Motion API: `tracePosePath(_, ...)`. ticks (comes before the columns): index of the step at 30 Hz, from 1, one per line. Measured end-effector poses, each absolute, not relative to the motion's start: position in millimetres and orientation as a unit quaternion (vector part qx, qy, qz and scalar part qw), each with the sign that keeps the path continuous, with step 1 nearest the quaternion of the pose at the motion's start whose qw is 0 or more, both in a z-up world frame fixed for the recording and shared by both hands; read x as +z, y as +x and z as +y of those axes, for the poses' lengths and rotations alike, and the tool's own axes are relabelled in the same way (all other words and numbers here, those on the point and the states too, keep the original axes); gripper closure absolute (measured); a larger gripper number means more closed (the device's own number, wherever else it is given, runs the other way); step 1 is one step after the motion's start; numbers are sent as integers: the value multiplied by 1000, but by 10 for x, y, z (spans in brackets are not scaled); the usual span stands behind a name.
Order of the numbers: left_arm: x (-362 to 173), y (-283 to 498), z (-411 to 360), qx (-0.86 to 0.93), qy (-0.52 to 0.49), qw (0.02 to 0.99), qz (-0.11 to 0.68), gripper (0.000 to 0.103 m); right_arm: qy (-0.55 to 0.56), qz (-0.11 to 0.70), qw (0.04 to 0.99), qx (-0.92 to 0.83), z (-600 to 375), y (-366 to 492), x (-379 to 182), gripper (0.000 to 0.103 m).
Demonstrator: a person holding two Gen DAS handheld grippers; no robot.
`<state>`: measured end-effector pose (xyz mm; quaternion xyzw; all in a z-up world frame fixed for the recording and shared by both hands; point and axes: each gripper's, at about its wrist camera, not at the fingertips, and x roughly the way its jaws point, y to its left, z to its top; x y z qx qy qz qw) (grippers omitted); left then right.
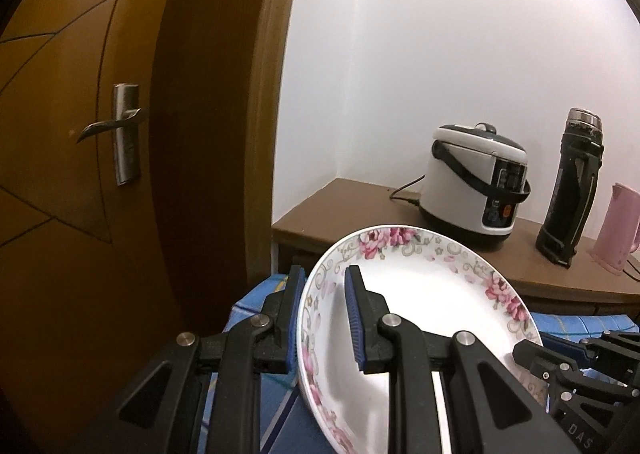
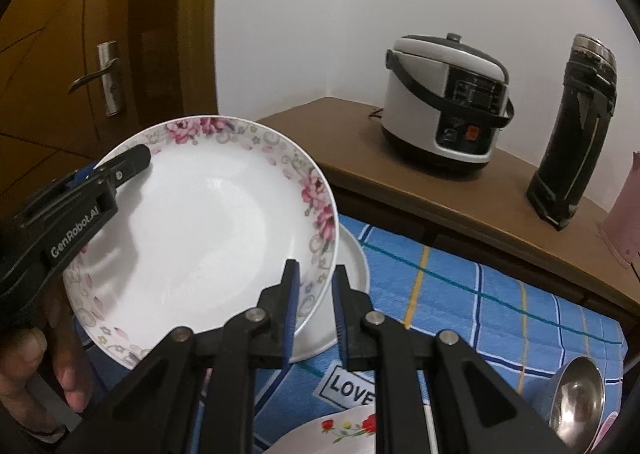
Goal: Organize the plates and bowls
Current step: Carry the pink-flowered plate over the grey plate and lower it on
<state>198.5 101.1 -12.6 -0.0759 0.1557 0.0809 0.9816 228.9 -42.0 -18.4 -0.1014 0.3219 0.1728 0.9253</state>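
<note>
A white plate with a pink floral rim (image 1: 424, 294) (image 2: 200, 230) is held up in the air, tilted. My left gripper (image 1: 326, 314) is shut on its left rim; it also shows in the right wrist view (image 2: 120, 169). My right gripper (image 2: 316, 302) straddles the plate's right rim with a narrow gap still showing beside the rim. It appears at the lower right of the left wrist view (image 1: 532, 358). A plain white plate (image 2: 352, 266) lies on the blue checked cloth (image 2: 480, 302) under the held plate. Another floral dish (image 2: 344, 430) sits at the bottom edge.
A brown counter (image 2: 360, 157) behind the cloth carries a white rice cooker (image 2: 444, 97), a black thermos (image 2: 572, 133) and a pink kettle (image 1: 616, 230). A metal ladle (image 2: 576, 398) lies at the lower right. A wooden door (image 1: 80, 133) stands at the left.
</note>
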Motion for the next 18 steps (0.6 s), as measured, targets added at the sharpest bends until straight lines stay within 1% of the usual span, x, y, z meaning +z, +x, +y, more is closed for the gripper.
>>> tracePosePath(9,-232,2295,961,61,-76,982,165,81,-106,338,925,140,-456,2492,-211,87)
tracePosePath(18,-312,2342,983,60,-67,982,166,81,-105,359,917,141,-401,2623,-349,86)
